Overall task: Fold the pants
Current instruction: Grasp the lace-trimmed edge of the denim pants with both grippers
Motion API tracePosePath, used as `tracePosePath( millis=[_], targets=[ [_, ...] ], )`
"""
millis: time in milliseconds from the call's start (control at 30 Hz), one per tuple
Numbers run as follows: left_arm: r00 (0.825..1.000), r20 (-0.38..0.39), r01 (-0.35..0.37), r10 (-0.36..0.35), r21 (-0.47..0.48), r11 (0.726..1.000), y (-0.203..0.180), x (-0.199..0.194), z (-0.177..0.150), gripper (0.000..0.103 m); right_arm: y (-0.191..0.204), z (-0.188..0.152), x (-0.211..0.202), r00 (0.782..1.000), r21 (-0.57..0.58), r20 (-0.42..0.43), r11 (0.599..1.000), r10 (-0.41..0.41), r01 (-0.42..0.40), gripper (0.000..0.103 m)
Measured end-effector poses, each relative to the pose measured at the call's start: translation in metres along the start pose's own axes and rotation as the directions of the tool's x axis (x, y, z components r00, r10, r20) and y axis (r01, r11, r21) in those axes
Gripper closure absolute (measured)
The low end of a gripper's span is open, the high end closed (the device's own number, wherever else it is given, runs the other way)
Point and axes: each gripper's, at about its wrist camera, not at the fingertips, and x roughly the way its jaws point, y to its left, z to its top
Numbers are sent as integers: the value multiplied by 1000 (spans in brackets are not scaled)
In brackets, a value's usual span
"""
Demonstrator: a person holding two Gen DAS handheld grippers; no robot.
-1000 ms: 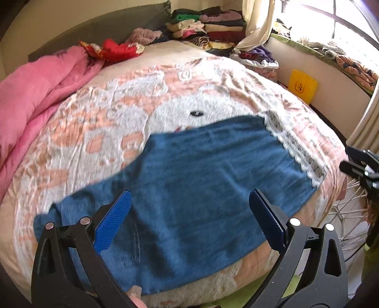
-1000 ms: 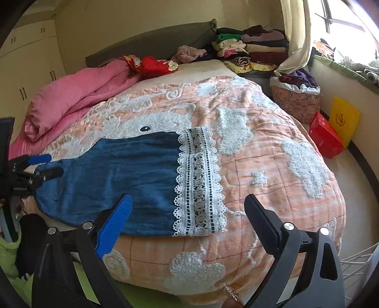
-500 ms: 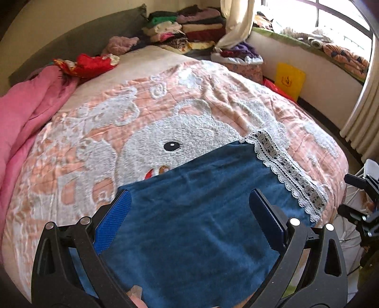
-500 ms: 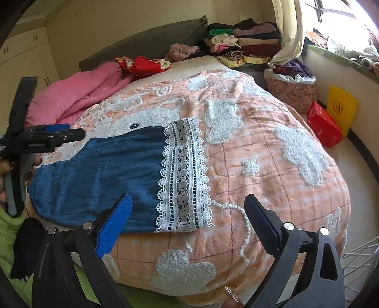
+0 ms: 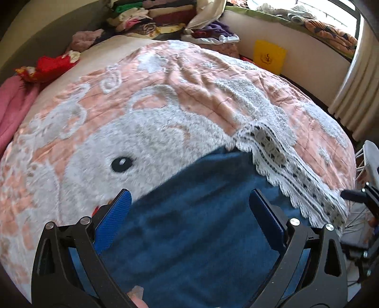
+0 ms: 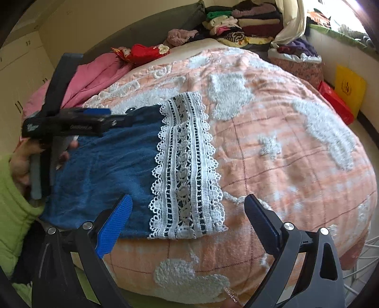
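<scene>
1. One pair of blue denim pants with a white lace hem [image 6: 111,165] lies flat on the peach and white fluffy bedspread [image 6: 296,147], close to the near edge of the bed.
2. Its long way runs side to side across the bed. The lace hem [image 6: 184,165] points to the person's right. The other end lies to the left, by the green sleeve [image 6: 11,208]; I cannot see it fully.
3. Both grippers are empty. The left gripper [image 5: 189,213] has its fingers wide apart and hangs over the blue cloth. From the side it looks close to the cloth, but I cannot tell if it touches.
4. The right gripper [image 6: 187,218] also has its fingers wide apart. It sits low at the near edge, right by the lace corner.
5. I think the step now is to grab the pants for a fold.
6. To do it well, each gripper should bite all the cloth layers at an edge, not just the top one. The lace is full of holes and may snag or slip, so pinch a good bit of it.
7. Lift both sides together and keep the cloth smooth, so the edges meet.
8. Farther off are a pink blanket [image 6: 94,71], a stack of folded clothes [image 6: 244,21] and a yellow bag [image 6: 349,87].
</scene>
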Motion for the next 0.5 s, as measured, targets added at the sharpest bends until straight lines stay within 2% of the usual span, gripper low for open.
tracePosePath(
  millis=[167,200,233,267,300,400,500],
  targets=[
    [1000,-4,-10,10,17,1000,-1,20,14,10,-3,1,8,1000,1,-8,1000,12,-12,8],
    [1000,-7,1,-1,15,1000,0,23,15,10,-3,2,9,1000,5,-4,1000,15,-15,12],
    [1000,-9,18,-18,11,1000,1,27,17,10,-3,2,9,1000,3,-1,1000,22,-22,21],
    [999,-12,34,-34,9,999,1,30,17,10,-1,3,9,999,-6,2,999,33,-33,26],
    [999,-15,46,-46,8,999,1,32,17,10,1,4,9,999,-17,2,999,38,-38,27],
    [993,-34,109,-109,-1,994,-1,39,15,30,5,4,16,998,-30,-10,997,68,-68,28],
    [993,-18,121,-121,22,992,-7,38,15,37,4,5,26,997,-17,-20,997,79,-79,28]
  ],
)
